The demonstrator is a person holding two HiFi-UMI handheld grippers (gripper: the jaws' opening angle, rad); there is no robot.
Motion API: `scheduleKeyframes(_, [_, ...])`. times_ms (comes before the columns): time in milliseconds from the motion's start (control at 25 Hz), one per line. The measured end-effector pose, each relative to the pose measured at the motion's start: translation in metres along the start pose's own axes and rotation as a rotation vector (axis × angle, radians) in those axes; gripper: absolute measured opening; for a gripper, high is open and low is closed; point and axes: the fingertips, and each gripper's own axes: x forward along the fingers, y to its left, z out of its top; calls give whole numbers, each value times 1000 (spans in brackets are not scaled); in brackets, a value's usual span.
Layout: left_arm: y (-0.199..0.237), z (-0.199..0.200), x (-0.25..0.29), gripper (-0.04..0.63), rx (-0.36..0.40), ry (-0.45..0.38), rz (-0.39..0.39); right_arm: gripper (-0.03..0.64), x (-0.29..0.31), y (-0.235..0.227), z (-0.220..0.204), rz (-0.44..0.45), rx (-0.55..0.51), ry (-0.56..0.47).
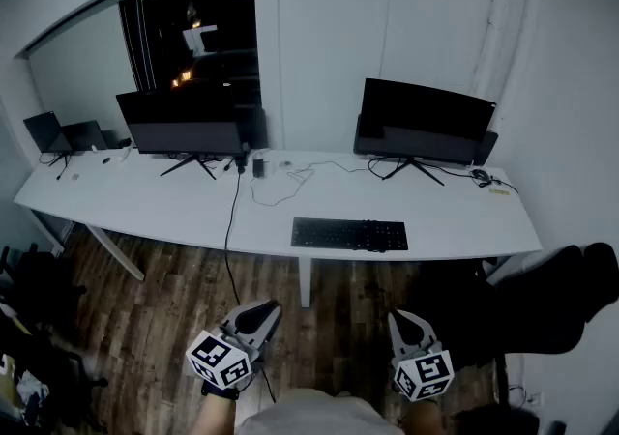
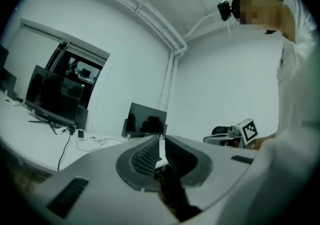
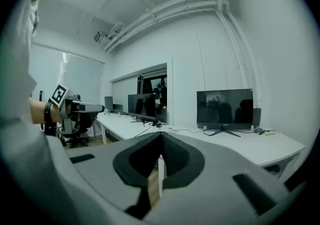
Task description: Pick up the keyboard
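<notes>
The keyboard lies untouched at the near edge of the worktop, while the left tool and right tool, both closed and empty, hang well short of the worktop, likely because the reach has not begun.

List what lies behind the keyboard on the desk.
Behind the keyboard: bare desk, loose cables, then left monitor and right monitor. They hide what lies behind them.

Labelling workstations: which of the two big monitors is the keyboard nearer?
The right-hand monitor: the keyboard lies on the desk just front-left of it. The left monitor, before the dark window, stands farther off.
</notes>
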Motion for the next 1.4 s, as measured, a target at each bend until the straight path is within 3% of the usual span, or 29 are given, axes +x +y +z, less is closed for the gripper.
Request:
scheduleKeyframes(600, [7,-8,2,32,8,11,-25,2,11,10,1,35,22,-13])
scheduleKeyframes(880, [11,-21,7,32,17,23,-64,2,22,13,-8,29,-6,27])
scheduleKeyframes(1400, [37,-25,16,32,-2,46,-37,2,56,13,-14,38,23,51])
